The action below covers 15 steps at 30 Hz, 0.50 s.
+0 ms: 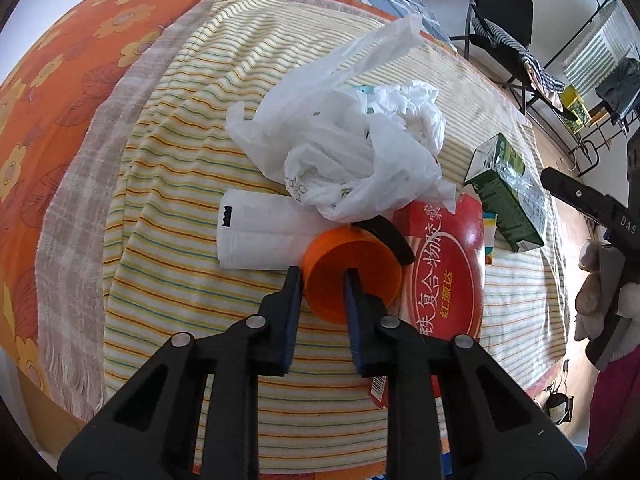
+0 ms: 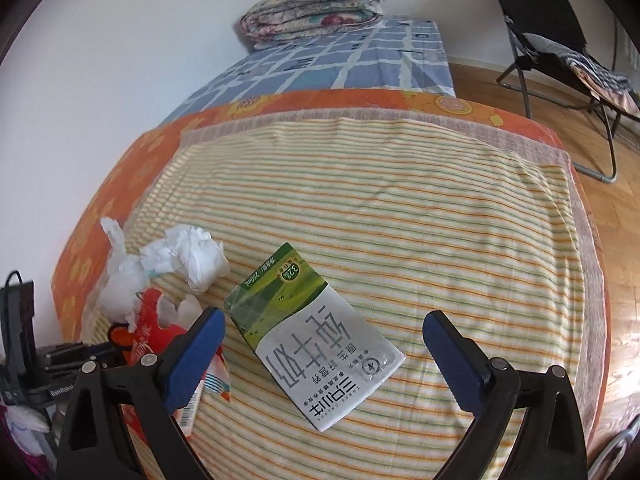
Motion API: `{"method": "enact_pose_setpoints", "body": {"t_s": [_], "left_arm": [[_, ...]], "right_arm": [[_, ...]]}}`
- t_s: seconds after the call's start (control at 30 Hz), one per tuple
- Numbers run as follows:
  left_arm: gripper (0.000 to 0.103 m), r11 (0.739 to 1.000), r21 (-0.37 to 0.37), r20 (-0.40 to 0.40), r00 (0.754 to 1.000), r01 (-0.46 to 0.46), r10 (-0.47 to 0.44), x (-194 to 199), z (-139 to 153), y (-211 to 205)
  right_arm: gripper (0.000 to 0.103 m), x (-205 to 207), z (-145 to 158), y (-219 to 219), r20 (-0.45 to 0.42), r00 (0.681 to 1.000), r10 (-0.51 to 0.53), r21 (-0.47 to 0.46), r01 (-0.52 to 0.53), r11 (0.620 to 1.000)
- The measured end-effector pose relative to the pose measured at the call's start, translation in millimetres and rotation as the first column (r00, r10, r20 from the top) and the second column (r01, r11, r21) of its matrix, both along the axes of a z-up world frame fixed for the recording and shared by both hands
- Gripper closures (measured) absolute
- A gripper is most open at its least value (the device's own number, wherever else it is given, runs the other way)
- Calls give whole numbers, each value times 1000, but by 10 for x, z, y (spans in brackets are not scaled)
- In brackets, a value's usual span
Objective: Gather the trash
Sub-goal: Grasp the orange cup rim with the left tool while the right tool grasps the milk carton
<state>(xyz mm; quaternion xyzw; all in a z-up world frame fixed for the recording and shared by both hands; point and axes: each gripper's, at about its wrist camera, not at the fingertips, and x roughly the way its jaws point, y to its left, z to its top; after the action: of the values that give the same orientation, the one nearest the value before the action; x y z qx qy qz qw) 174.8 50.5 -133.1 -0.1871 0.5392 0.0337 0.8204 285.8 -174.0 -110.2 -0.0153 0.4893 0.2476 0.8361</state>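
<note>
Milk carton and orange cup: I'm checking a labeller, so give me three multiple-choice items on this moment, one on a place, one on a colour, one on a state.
1. Where does the milk carton lie?
A. On the striped cloth
B. On the floor
C. On the chair

2. What colour is the cup?
A. Green
B. Orange
C. White

3. How do the right gripper jaws stand?
A. Shut on the carton
B. Shut on nothing
C. Wide open, either side of the carton

Answers:
1 A, stripes show all round the carton.
2 B, its wall and inside are orange.
3 C, both blue pads stand clear of the carton's sides.
</note>
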Motion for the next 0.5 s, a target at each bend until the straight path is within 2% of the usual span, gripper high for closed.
{"method": "enact_pose_setpoints", "body": {"t_s": [0.23, 0.47, 0.5], "left_arm": [[96, 1000, 6, 3, 1000, 2, -2, 28, -2, -21], [99, 1000, 24, 12, 1000, 0, 0, 21, 3, 36], [100, 1000, 24, 13, 1000, -1, 1, 17, 5, 45]], "right_arm": [[3, -108, -110, 123, 2, 996, 91, -74, -90, 993], [3, -236, -199, 210, 27, 992, 125, -171, -118, 978], [6, -249, -218, 229, 36, 991, 126, -200, -117, 973]]}}
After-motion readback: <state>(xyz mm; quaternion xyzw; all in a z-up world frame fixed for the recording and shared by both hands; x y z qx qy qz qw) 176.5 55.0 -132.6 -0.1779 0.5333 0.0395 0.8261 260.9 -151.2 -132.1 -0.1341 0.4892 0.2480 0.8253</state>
